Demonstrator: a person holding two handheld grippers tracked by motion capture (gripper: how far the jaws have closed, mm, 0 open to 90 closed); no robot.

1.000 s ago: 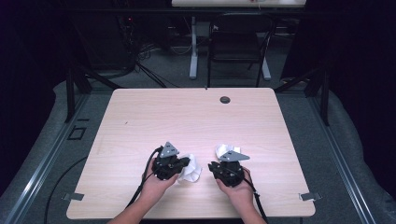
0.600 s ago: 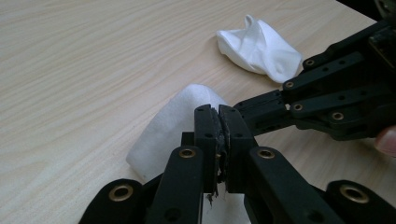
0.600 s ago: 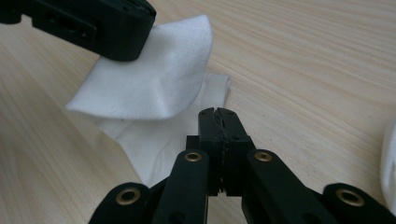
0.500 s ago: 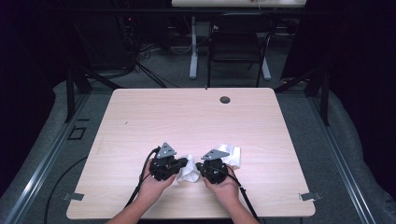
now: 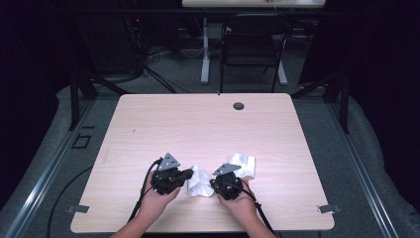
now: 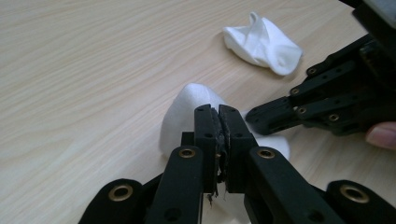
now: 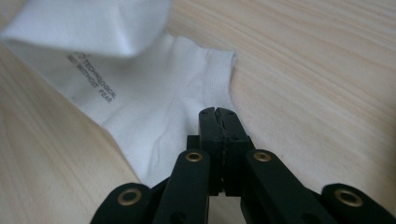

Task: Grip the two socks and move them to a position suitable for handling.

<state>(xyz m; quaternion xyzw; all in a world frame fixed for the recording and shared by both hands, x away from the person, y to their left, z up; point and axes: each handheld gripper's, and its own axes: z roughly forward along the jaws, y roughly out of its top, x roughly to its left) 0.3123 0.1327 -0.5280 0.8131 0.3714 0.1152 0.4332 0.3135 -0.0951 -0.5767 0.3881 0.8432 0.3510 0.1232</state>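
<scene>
- The bench [image 5: 208, 129] carries two white socks near its front edge, where the person's hands come in; a small dark grommet [image 5: 238, 105] sits at the far edge.
- The near sock [image 5: 199, 181] lies crumpled between the two tools, touching both. The second sock [image 5: 242, 164] lies just behind the right tool, apart from the near sock.
- The left tool [image 6: 218, 122] has its jaws pressed together with a fold of the near sock pinched between them, white cloth bulging just past the tips.
- The right tool [image 7: 218, 122] also has its jaws together, lying over the near sock's ribbed cuff; whether cloth is caught between them cannot be told.
- Judged from this, the work is at an early stage: one sock is gripped at one end, possibly both, but not spread or folded, and the second sock lies untouched. Pairing or folding appears left to do.
</scene>
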